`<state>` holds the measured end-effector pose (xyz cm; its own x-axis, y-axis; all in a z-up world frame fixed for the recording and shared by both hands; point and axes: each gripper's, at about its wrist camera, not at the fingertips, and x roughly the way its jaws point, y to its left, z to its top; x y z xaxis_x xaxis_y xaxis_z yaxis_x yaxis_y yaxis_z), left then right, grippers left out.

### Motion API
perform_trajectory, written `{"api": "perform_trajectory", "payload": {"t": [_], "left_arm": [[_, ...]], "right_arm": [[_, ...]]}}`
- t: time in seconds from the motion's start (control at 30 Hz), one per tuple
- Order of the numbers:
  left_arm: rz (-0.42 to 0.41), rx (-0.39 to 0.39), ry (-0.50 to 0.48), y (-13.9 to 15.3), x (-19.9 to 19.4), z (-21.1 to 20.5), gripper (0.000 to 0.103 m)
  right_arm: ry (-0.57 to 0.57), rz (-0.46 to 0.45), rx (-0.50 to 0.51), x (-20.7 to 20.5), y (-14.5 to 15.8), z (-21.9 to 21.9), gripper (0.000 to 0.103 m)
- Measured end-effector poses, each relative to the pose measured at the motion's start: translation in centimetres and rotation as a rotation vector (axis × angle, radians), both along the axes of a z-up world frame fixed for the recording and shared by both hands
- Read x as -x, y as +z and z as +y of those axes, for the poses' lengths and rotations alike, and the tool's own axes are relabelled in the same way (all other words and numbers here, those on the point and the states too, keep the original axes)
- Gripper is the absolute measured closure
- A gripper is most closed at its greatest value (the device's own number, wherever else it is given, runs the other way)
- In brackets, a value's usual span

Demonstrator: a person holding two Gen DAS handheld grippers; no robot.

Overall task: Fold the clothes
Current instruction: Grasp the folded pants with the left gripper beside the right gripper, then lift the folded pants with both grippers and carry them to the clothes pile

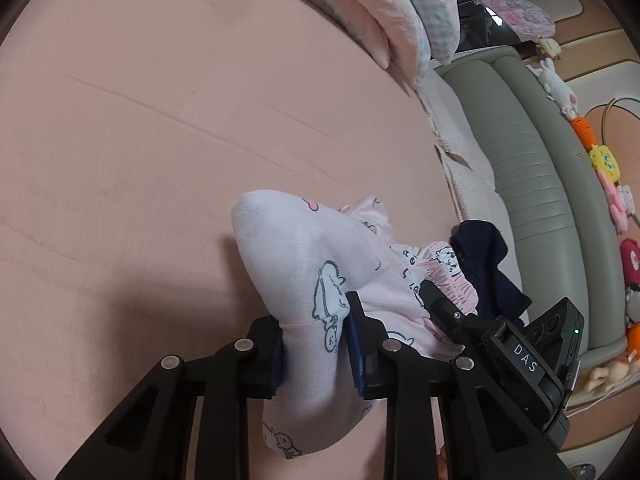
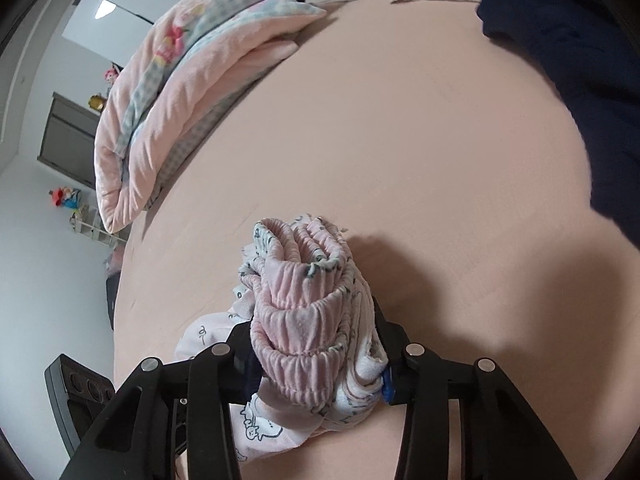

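Pale pink pyjama trousers (image 1: 304, 264) with cartoon animal prints hang over the peach bed sheet (image 1: 160, 140). My left gripper (image 1: 316, 354) is shut on a leg end of the trousers, and the fabric bulges up ahead of the fingers. My right gripper (image 2: 316, 354) is shut on the gathered elastic waistband (image 2: 304, 304), which is bunched in ribbed folds between the pads. The right gripper (image 1: 448, 312) also shows in the left wrist view, at the waistband end. A dark navy garment (image 1: 488, 264) lies beyond the trousers near the bed's edge and fills the upper right of the right wrist view (image 2: 568, 60).
A folded pink and checked quilt (image 1: 384, 8) lies at the far end of the bed (image 2: 180, 92). A grey-green padded headboard (image 1: 532, 176) with a row of plush toys (image 1: 608, 168) runs along the right. A cream towel (image 1: 464, 160) lies by the headboard.
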<state>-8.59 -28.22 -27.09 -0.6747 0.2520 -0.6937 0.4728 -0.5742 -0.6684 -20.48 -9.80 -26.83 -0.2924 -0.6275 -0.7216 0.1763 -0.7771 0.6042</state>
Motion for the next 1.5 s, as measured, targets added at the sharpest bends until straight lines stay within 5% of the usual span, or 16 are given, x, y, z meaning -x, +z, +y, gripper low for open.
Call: {"api": "perform_trajectory", "payload": {"t": [0.87, 1.5], "left_arm": [[0.190, 0.043, 0.027, 11.3, -6.5, 2.1, 0.080], [0.267, 0.066, 0.069, 14.6, -11.5, 1.9, 0.080]], "right_arm": [[0.091, 0.158, 0.078, -5.9, 12.7, 0.7, 0.060], [0.151, 0.212, 0.089, -11.1, 17.3, -0.1, 0.060]]}}
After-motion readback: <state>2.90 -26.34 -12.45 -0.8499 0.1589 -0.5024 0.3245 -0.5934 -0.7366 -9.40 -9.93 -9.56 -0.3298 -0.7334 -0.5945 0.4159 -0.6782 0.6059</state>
